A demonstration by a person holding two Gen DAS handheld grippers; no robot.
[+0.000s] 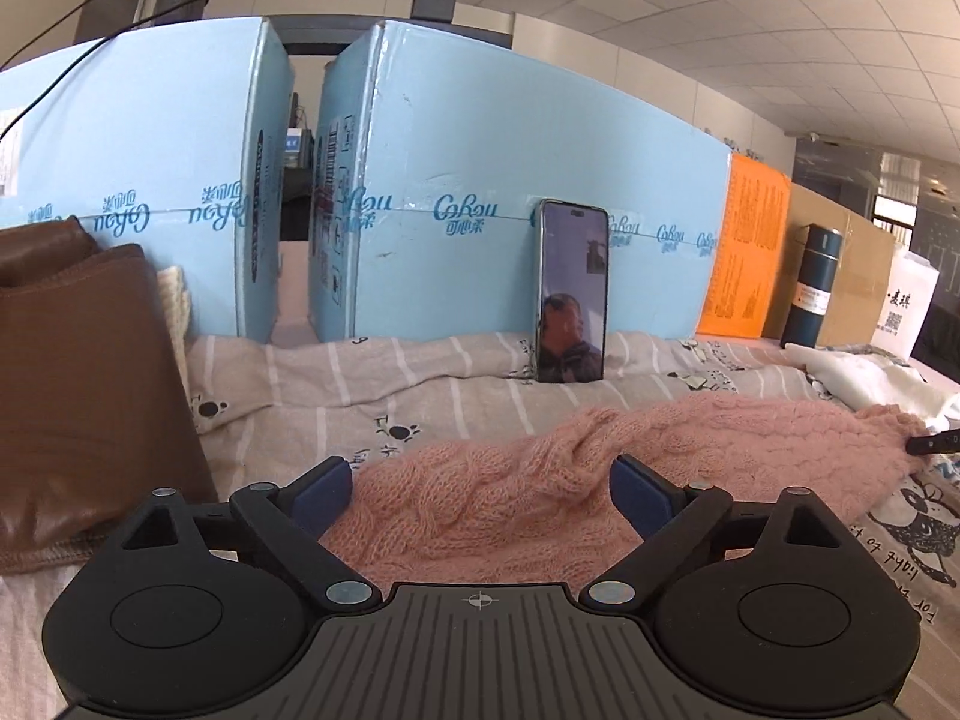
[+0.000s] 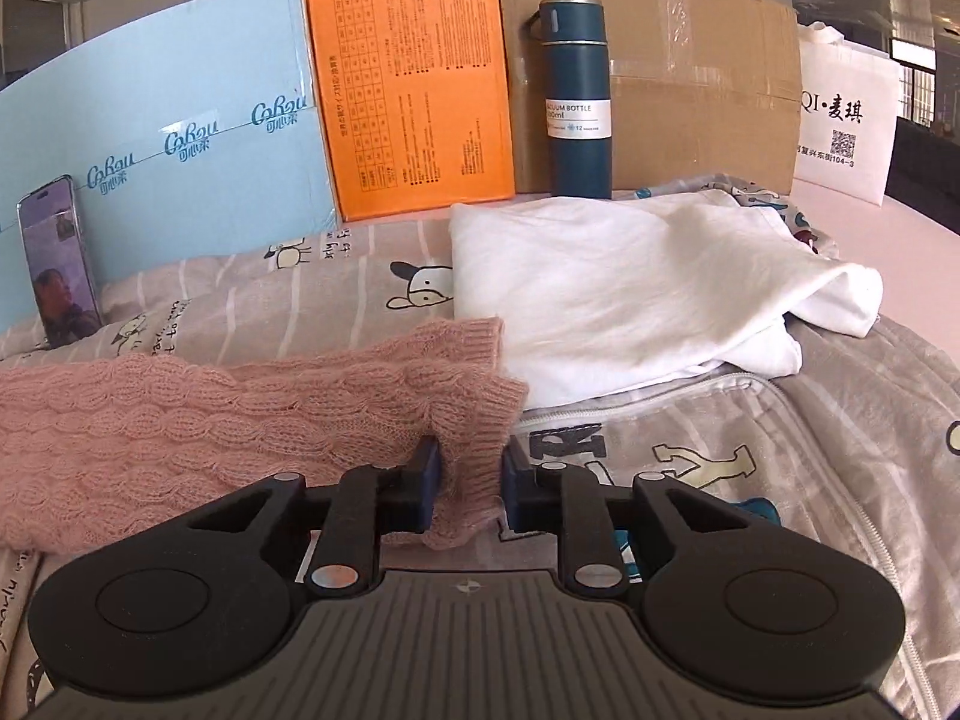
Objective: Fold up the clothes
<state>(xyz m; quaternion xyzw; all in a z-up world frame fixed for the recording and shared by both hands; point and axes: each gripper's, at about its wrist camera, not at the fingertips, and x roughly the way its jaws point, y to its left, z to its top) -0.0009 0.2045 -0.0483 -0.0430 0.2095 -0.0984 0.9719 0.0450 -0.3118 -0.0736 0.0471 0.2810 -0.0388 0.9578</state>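
A pink cable-knit sweater (image 1: 540,480) lies stretched across the grey patterned bed sheet (image 1: 360,402). My left gripper (image 1: 480,495) is open, its blue pads on either side of the sweater's near part, just above it. My right gripper (image 2: 469,483) is shut on the ribbed hem of the pink sweater (image 2: 240,414) at its right end. A tip of the right gripper shows in the left wrist view (image 1: 936,443) at the sweater's far end.
A folded brown garment (image 1: 78,396) lies at left. A white garment (image 2: 630,300) lies right of the sweater. A phone (image 1: 571,300) leans on blue boxes (image 1: 480,192). An orange box (image 2: 414,90), a dark bottle (image 2: 577,96), a cardboard box (image 2: 690,78) and a white bag (image 2: 846,114) stand behind.
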